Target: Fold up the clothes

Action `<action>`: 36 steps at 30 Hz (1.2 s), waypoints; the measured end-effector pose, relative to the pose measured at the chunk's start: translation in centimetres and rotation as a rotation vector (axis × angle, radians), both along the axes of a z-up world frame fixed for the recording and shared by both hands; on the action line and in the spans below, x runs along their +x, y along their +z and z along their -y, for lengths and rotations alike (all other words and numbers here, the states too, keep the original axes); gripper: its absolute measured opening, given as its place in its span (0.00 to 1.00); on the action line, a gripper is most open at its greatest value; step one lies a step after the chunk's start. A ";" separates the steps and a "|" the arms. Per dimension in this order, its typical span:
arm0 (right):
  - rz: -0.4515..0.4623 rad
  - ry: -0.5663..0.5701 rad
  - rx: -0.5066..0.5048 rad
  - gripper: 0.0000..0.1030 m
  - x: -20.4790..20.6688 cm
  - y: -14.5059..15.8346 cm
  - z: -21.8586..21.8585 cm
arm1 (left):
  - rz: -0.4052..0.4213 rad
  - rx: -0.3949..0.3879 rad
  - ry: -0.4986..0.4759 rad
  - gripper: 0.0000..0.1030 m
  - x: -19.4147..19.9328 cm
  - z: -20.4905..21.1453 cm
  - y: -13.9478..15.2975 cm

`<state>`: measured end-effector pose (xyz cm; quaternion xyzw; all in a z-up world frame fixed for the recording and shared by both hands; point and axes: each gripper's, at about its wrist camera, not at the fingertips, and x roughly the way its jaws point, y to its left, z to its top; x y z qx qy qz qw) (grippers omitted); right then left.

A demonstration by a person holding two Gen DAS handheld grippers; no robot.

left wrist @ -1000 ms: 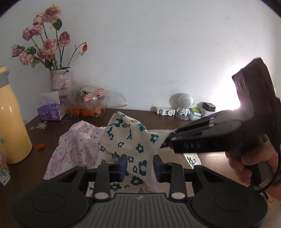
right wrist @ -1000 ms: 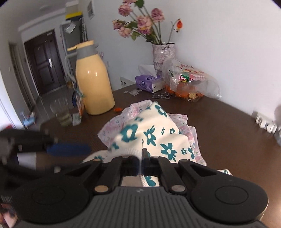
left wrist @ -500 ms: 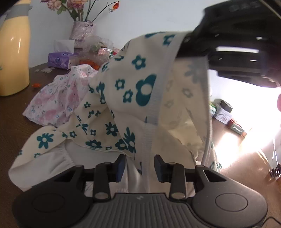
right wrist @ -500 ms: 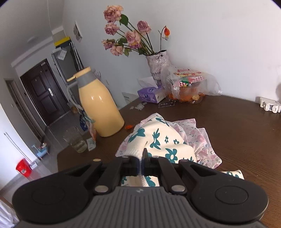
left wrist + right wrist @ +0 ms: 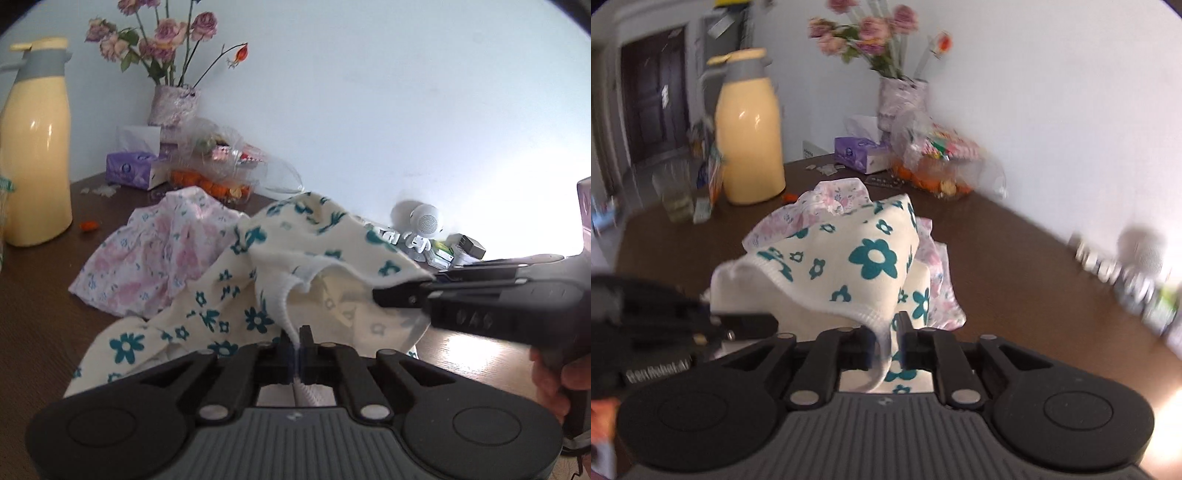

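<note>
A cream garment with teal flowers (image 5: 236,299) hangs between my two grippers above the brown table (image 5: 33,295). My left gripper (image 5: 295,341) is shut on its ribbed white hem. In the right wrist view my right gripper (image 5: 886,334) has its fingers parted, with the hem of the cream garment (image 5: 864,258) lying loosely between them. The right gripper also shows in the left wrist view (image 5: 391,295) at the garment's far edge. A pink floral garment (image 5: 159,254) lies crumpled on the table behind it, also seen in the right wrist view (image 5: 827,199).
A yellow thermos (image 5: 35,147) stands at the left. A flower vase (image 5: 173,103), purple tissue box (image 5: 133,170) and bag of snacks (image 5: 221,166) sit by the wall. A white toy robot (image 5: 424,225) and small boxes are at the right. A glass (image 5: 674,192) stands by the thermos.
My left gripper has closed on the cream garment's hem. My right gripper's fingers have parted from shut. The garment has come down from its raised spread.
</note>
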<state>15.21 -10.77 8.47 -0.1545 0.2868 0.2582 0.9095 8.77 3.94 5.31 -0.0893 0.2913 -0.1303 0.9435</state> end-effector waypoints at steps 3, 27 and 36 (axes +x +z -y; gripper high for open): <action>0.141 0.075 -0.147 0.40 -1.6 -0.1 -1.9 | 0.007 0.020 -0.015 0.02 0.0 0.2 0.2; 0.326 0.533 -0.596 0.02 -3.1 0.0 -10.7 | -0.028 0.055 -0.092 0.02 -0.4 -1.5 -0.9; 0.238 0.198 -0.155 0.02 -0.4 6.2 -8.5 | -0.088 -0.124 0.083 0.30 1.2 -2.2 -0.5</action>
